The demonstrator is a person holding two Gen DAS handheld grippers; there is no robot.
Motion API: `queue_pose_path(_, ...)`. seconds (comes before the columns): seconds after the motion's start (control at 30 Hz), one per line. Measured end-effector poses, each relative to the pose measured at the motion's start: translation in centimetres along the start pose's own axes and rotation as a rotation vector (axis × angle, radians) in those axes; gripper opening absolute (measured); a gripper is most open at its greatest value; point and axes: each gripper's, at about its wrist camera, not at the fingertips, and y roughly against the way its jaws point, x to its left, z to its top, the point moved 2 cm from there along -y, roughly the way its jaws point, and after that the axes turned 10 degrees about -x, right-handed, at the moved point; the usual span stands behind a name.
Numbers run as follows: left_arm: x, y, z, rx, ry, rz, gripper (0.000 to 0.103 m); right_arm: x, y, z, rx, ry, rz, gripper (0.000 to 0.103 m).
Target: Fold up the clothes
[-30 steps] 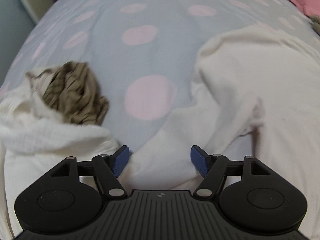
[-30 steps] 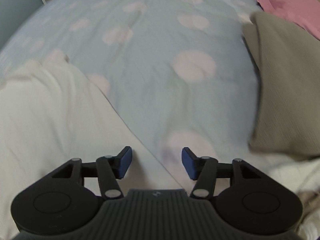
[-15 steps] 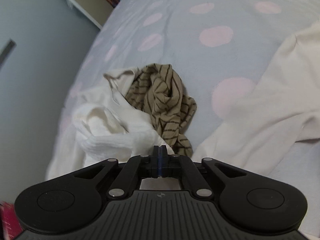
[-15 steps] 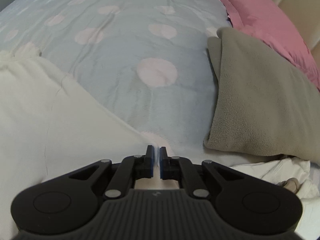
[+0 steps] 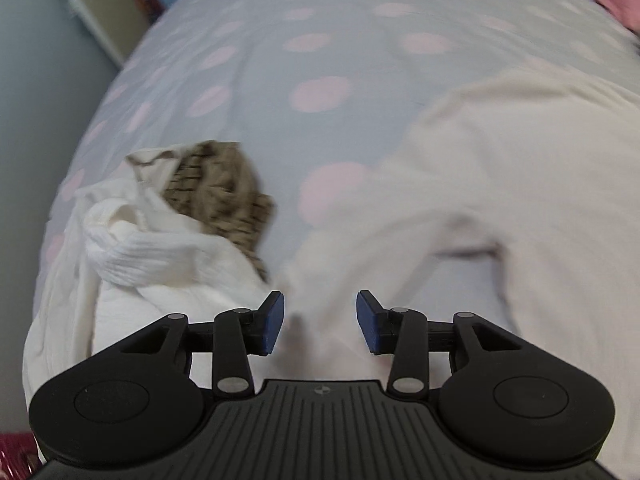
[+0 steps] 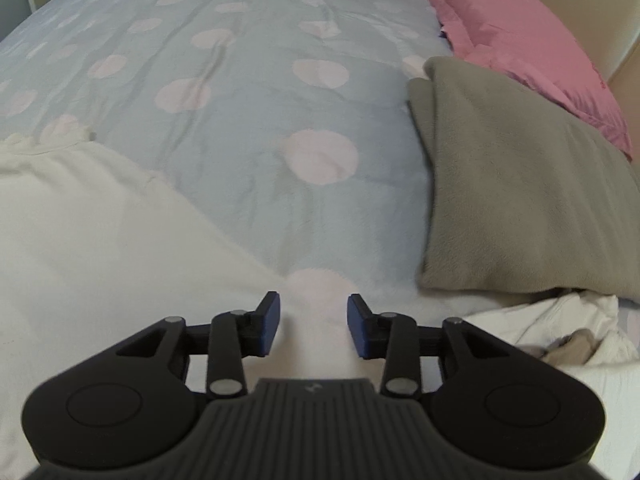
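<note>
A cream garment (image 5: 500,160) lies spread on the spotted bed cover (image 5: 320,40). In the left wrist view its lower edge runs down between the blue pads of my left gripper (image 5: 320,322), which is open just above it. In the right wrist view the same cream garment (image 6: 100,240) fills the lower left, and its edge lies under my open right gripper (image 6: 313,326). Neither gripper holds cloth.
A heap of white ribbed cloth (image 5: 140,248) and a brown striped garment (image 5: 224,188) lies left of my left gripper. A folded grey-green fleece (image 6: 520,192) and a pink pillow (image 6: 512,40) lie to the right. Crumpled white clothes (image 6: 560,324) sit lower right.
Both grippers were open one second ago, shut half a second ago, and are open again now. The left view has swung back right toward the cream garment.
</note>
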Motion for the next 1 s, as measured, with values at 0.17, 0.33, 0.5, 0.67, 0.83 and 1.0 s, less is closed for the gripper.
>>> queue_pose_path(0.17,-4.1,2.6,-2.7,0.027,-0.006,-0.132,0.044,2.9,3.2,-0.4,-0.008,0.042,0.079,0.046)
queue_pose_path(0.33,-9.4,4.5,-6.9,0.056,-0.086,-0.220,0.050,5.0,6.8,-2.3,-0.026,0.063,0.147,0.057)
queue_pose_path(0.5,-12.2,4.4,-10.2,0.045,-0.093,-0.205,0.053,6.1,9.1,-6.4,0.002,0.090,0.173,0.057)
queue_pose_path(0.67,-12.1,3.8,-11.4,0.025,0.042,-0.190,0.053,7.4,11.3,-10.0,0.000,0.163,0.184,0.057)
queue_pose_path(0.83,-12.7,4.2,-11.5,0.004,0.079,-0.156,0.053,8.4,13.0,-12.5,-0.010,0.169,0.223,0.058)
queue_pose_path(1.0,-12.8,3.6,-11.9,0.016,0.102,-0.121,0.024,8.0,13.7,-13.5,-0.030,0.124,0.208,0.058)
